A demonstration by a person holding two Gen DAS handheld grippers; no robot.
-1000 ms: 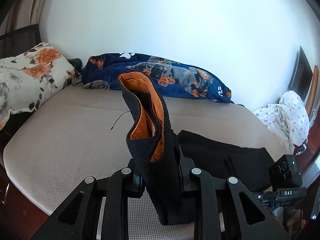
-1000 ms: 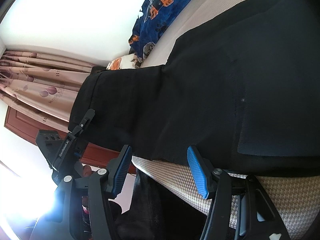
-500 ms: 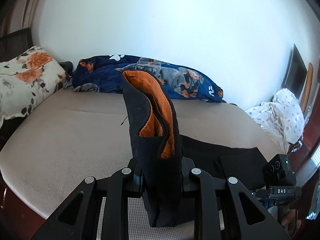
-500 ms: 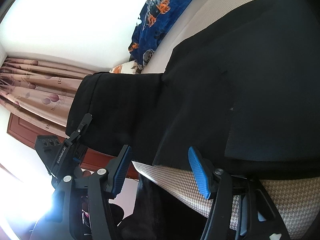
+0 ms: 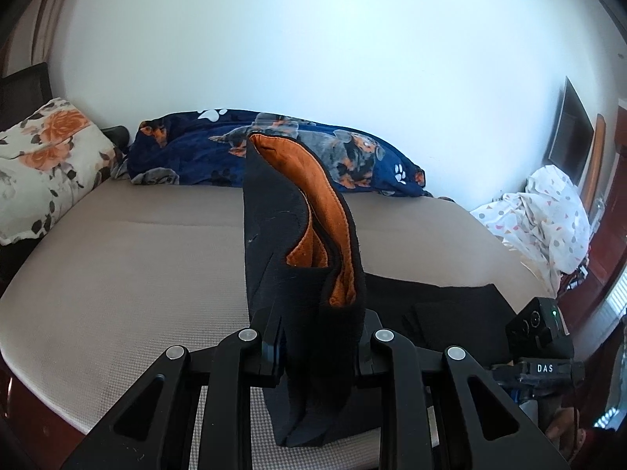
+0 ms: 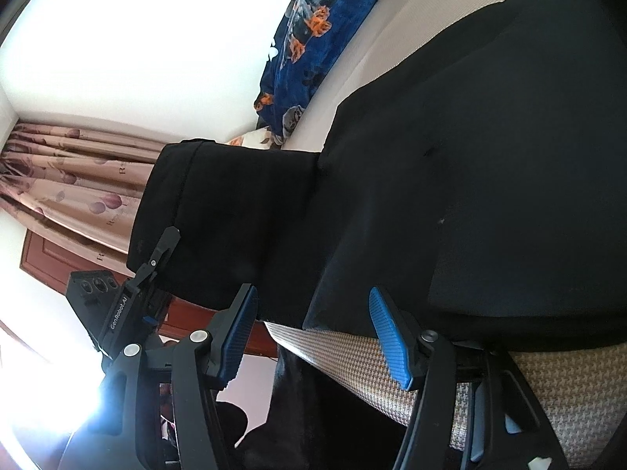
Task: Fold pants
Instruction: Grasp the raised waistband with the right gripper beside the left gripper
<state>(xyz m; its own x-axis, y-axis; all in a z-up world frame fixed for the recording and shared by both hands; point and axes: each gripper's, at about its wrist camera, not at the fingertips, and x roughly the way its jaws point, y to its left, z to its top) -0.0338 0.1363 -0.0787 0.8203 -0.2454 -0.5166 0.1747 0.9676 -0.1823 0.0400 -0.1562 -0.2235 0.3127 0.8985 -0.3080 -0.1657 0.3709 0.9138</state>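
Black pants with orange lining stand clamped in our left gripper above the bed's near edge, while our right gripper gapes empty.

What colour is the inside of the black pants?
Orange. The lining of the pants shows best in the left wrist view.

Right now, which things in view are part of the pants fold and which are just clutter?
In the job:
- black pants, orange lining showing, one end raised off the bed
- left gripper, shut on the pants
- right gripper, open at the bed edge

Lying about:
- dog-print blanket
- floral pillow
- white spotted cloth
- bed
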